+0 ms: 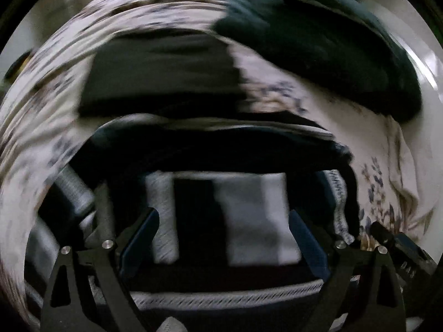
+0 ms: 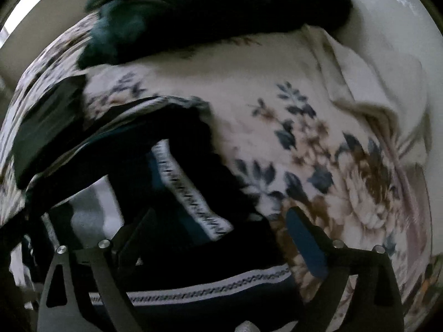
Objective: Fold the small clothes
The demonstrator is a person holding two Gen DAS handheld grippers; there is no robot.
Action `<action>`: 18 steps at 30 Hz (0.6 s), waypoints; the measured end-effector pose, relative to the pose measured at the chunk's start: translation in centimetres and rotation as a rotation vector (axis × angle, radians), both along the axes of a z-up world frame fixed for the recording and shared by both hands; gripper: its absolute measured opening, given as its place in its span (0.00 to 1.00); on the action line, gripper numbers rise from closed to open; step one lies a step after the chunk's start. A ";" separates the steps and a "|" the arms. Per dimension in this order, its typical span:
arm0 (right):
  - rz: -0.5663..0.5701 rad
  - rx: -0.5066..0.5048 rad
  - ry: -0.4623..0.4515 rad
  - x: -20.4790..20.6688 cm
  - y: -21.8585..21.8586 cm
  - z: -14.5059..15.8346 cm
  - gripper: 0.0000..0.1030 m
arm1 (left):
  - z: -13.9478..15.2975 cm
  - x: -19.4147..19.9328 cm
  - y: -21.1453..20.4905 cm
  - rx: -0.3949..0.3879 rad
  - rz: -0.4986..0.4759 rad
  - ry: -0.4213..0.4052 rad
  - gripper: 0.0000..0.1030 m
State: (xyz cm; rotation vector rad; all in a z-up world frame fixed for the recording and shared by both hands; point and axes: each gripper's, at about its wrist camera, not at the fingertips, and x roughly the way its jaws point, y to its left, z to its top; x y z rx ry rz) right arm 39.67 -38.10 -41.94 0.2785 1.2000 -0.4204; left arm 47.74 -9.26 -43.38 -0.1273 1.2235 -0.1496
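Where the floral blanket spreads pale under everything, lies a dark garment with white patterned trim, flat on the blanket and partly folded over itself; shows grey and white blocks in the left view, between the fingers there. Blurred in both views, so finer detail cannot be told

Left gripper: fingers spread wide, either side of the grey and white patch of the garment, nothing pinched between them; blue pads facing in, with fabric lying in the gap. Contact with the cloth cannot be told

Right gripper: likewise wide apart, straddling the garment's right edge, one finger over the dark cloth, the other over the blanket's brown flower just beside that edge. Grips nothing visible

Beyond the garment, further up the blanket, sits a flat black piece, apart from it. At the blanket's far end, heaped a dark green cloth, overlapping the blanket's edge. Past the blanket, to the right, a pale glossy floor
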 end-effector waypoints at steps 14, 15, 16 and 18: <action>0.157 0.036 0.098 -3.5 9.8 -1.9 0.94 | -4.5 -25.7 27.3 -0.199 0.950 0.190 0.93; 0.165 0.037 0.114 -3.7 10.5 -2.4 0.94 | -6.0 -28.2 29.4 -0.230 1.051 0.213 0.93; 0.172 0.039 0.118 -3.9 10.9 -2.8 0.94 | -7.4 -30.0 30.8 -0.264 1.135 0.224 0.93; 0.187 0.032 0.132 -4.1 12.1 -3.5 0.94 | -9.5 -32.2 32.5 -0.326 1.254 0.236 0.92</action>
